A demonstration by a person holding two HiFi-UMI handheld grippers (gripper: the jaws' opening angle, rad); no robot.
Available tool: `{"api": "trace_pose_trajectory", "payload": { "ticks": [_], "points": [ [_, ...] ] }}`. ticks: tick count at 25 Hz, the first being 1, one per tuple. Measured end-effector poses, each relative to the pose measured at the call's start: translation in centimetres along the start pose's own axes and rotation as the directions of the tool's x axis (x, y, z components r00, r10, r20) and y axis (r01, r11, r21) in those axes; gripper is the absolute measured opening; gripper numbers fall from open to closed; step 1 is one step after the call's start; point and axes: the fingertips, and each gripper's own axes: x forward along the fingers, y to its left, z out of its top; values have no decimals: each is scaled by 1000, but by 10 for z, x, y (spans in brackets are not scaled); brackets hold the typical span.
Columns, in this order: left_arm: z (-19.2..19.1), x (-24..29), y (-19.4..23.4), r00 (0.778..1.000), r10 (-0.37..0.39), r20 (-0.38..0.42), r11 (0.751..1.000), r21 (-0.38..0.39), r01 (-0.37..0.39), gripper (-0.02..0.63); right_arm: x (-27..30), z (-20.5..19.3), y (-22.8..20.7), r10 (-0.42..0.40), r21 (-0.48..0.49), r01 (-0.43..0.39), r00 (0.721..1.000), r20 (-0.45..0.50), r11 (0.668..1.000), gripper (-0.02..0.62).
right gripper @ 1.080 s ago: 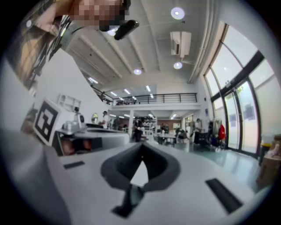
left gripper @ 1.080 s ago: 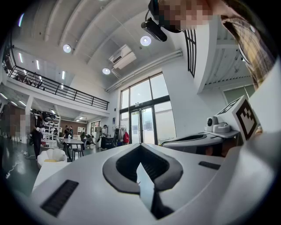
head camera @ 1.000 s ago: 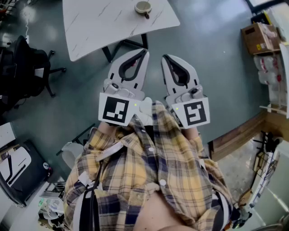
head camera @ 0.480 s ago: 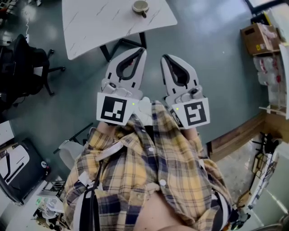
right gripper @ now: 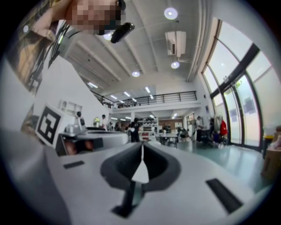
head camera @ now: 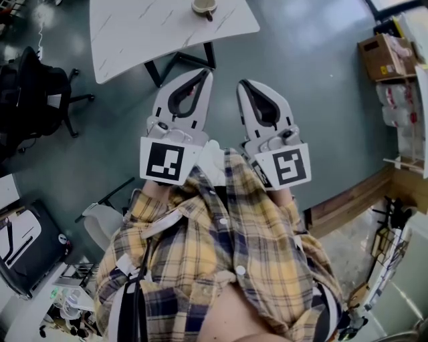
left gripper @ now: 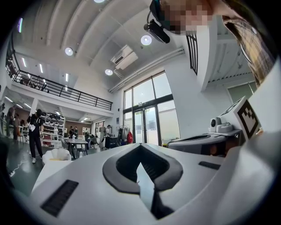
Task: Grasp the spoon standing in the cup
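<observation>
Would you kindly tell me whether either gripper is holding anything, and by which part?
Nothing is held: the left gripper and right gripper are both shut and empty, away from the cup.

The head view looks steeply down from above the person's plaid shirt (head camera: 221,254) onto the floor (head camera: 321,87). It sees the left gripper (head camera: 206,72) and right gripper (head camera: 242,84) from behind and above, with the table (head camera: 134,33) far off at its top edge. Each of the 2 gripper views sits low and close behind its own fingers (left gripper: 88,184), facing level across a hall. Each catches the other gripper at its inner edge, and both share the tall windows (left gripper: 149,110) and the balcony railing (left gripper: 57,90).
</observation>
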Motion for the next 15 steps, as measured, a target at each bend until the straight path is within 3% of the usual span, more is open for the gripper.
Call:
{"api": "trace_pose_trajectory", "payload": {
  "ticks": [8,15],
  "points": [
    [-3,20,15,1000,5,-1,1000,4,-5,14,16,-6,-16,6,8,-6,1000,-16,1000,32],
    [-8,57,52,1000,6,4,1000,-4,-6,14,64,-7,-37,13,9,-13,1000,-21,1000,32]
  ]
}}
